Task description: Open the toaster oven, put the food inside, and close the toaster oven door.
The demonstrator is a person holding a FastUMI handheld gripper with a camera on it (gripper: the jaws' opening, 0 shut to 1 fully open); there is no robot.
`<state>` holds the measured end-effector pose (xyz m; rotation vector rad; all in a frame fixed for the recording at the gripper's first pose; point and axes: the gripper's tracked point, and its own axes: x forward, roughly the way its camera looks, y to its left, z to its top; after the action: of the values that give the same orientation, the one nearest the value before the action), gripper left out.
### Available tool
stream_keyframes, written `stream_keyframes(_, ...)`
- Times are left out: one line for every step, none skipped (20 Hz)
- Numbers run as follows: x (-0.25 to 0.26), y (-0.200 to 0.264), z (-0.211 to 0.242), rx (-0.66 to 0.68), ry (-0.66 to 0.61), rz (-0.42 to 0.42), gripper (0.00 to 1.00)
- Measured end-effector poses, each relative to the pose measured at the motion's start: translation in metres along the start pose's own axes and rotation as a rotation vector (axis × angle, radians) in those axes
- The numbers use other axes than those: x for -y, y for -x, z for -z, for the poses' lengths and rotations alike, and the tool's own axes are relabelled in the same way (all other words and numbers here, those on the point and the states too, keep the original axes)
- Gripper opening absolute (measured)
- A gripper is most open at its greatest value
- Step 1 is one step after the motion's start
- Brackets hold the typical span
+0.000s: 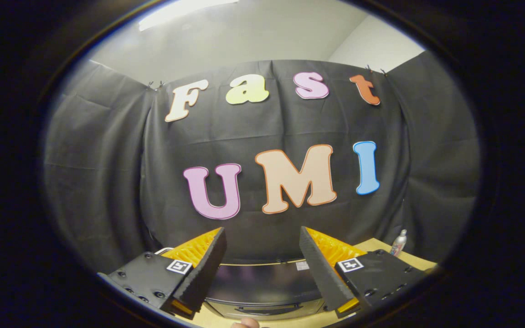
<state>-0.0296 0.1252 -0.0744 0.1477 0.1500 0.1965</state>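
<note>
Claw (262, 237) held high above the table (419, 262), its two fingers (208, 269) spread wide with nothing between them. The toaster oven (262, 284) lies below and between the fingertips, seen from above: a dark top and, nearer the camera, its front with a handle (265, 310); the door appears closed. A small bottle (398, 243) stands beyond the right finger, well apart. The food cannot be made out. The raised, open pose likely suits a descent onto the handle, the opening step not yet begun.
</note>
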Motion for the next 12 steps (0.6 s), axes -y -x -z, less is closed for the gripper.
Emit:
stream_keyframes(0.0, -0.001, 0.001, 0.002, -0.002, -0.003, 0.99)
stream_keyframes(0.0, -0.001, 0.003, 0.003, -0.003, -0.004, 0.99)
stream_keyframes(0.0, -0.001, 0.003, 0.003, -0.004, -0.004, 0.99)
stream_keyframes(0.001, -0.001, 0.005, 0.003, -0.004, -0.002, 0.99)
stream_keyframes(0.001, -0.001, 0.006, 0.001, -0.003, 0.0, 0.99)
stream_keyframes(0.001, -0.001, 0.008, -0.002, -0.002, 0.001, 0.99)
stream_keyframes(0.001, -0.001, 0.01, -0.005, -0.001, 0.002, 0.99)
stream_keyframes(0.0, -0.001, 0.013, -0.011, 0.0, 0.001, 0.99)
stream_keyframes(0.0, -0.002, 0.014, -0.014, 0.002, 0.002, 0.99)
stream_keyframes(-0.001, -0.001, 0.017, -0.018, 0.003, 0.002, 0.99)
stream_keyframes(-0.001, -0.001, 0.018, -0.022, 0.002, 0.001, 0.99)
stream_keyframes(-0.002, -0.002, 0.021, -0.027, 0.0, 0.0, 0.99)
